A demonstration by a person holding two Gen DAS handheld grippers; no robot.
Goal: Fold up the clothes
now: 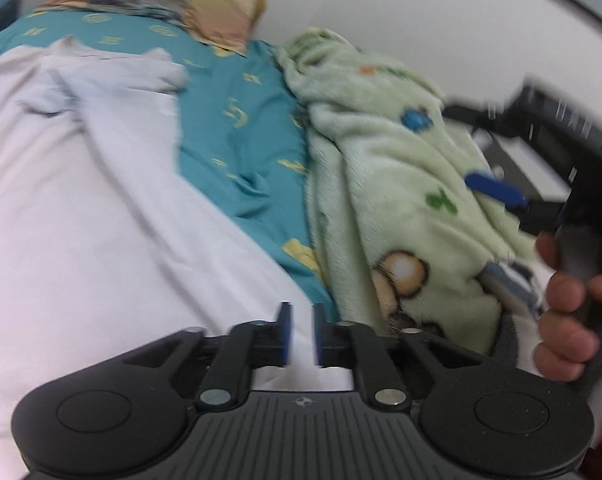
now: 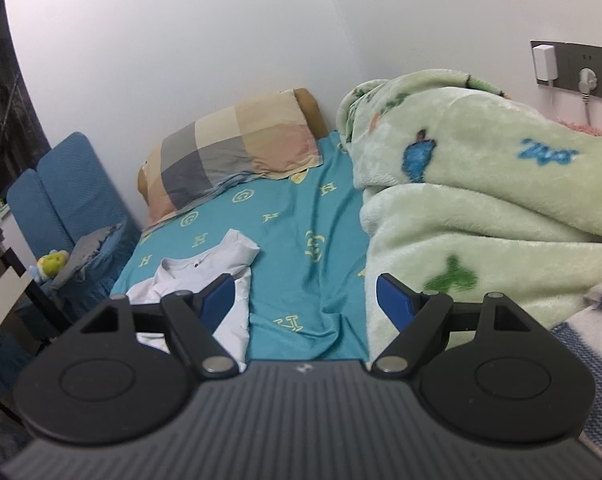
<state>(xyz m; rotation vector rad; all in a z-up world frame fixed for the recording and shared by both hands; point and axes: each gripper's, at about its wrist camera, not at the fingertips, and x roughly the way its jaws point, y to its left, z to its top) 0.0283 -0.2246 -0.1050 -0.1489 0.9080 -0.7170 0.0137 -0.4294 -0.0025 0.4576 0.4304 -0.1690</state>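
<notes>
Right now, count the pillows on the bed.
1. The checked pillow lies at the head of the bed against the wall, left of the green blanket. Another may be hidden under that blanket.

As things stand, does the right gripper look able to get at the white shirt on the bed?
Probably yes. The right gripper is open and holds nothing, and the white shirt lies ahead to its left on the teal sheet with nothing over it. The green blanket lies off to the right.
</notes>
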